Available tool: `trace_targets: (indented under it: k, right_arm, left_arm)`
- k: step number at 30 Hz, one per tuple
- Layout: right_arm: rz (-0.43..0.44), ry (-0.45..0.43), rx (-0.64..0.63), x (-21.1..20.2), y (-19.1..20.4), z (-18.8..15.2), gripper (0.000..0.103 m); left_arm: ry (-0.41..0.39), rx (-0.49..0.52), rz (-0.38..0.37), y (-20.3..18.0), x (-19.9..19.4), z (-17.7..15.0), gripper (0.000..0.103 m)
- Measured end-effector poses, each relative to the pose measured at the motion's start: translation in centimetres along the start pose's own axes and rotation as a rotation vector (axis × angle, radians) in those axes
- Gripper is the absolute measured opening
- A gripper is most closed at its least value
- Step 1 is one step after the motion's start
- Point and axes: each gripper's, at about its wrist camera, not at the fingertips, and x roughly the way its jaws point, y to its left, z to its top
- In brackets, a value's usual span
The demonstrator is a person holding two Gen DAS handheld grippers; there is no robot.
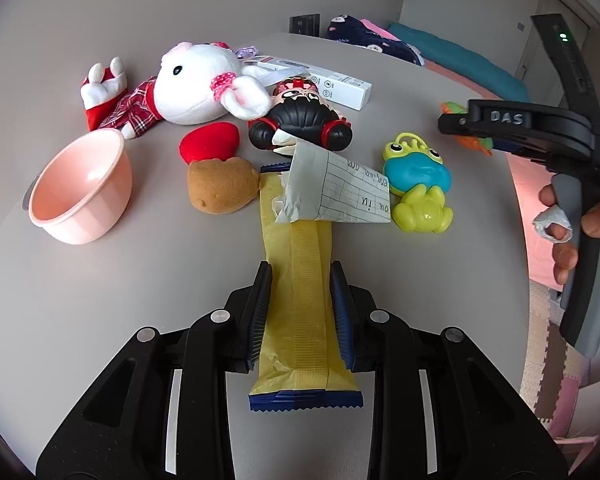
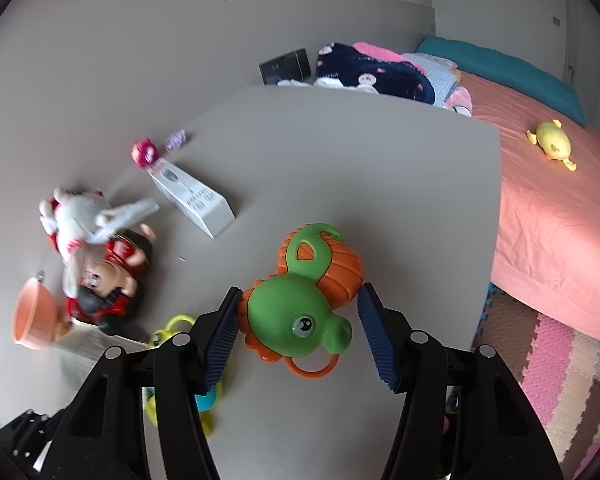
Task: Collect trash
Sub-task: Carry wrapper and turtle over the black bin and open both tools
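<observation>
A long yellow snack wrapper (image 1: pixel 300 280) with dark blue ends lies on the grey table, and my left gripper (image 1: pixel 302 276) has its two pads against the wrapper's sides, shut on it. A crumpled lined paper (image 1: pixel 332 184) lies over the wrapper's far end. A pink bowl (image 1: pixel 80 188) stands at the left. My right gripper (image 2: pixel 300 312) is open, its pads on either side of a green and orange turtle toy (image 2: pixel 300 300) on the table, with a gap on the right side. The right gripper also shows in the left wrist view (image 1: pixel 540 128).
Toys crowd the far table: a white plush rabbit (image 1: pixel 196 84), a red and black doll (image 1: pixel 304 120), a brown plush (image 1: pixel 220 186), a red plush heart (image 1: pixel 210 142), a blue-green frog (image 1: pixel 418 184). A white box (image 2: pixel 192 200) lies behind. A pink bed (image 2: pixel 560 208) stands right of the table edge.
</observation>
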Motion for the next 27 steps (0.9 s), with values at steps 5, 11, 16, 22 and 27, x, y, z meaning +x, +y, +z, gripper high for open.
trace_targets:
  k: [5, 11, 16, 22, 27]
  right_arm:
    - [0.043, -0.035, 0.008, -2.4, -0.7, 0.3, 0.060]
    - [0.080, -0.065, 0.025, -4.6, -1.7, 0.3, 0.060]
    - [0.092, -0.097, 0.046, -6.8, -3.3, 0.1, 0.060]
    - [0.077, -0.136, 0.078, -10.3, -7.1, -0.9, 0.060]
    - [0.030, -0.157, 0.113, -12.8, -11.1, -1.9, 0.060]
  left_arm:
    - [-0.045, 0.023, 0.120, 0.4, -2.3, 0.6, 0.029]
    - [-0.096, 0.007, 0.155, 0.9, -5.8, 1.5, 0.029]
    - [-0.133, 0.022, 0.138, -0.7, -8.2, 2.3, 0.029]
    - [-0.166, 0.094, 0.056, -6.1, -9.3, 3.1, 0.029]
    - [-0.162, 0.176, -0.041, -12.3, -8.4, 3.5, 0.029]
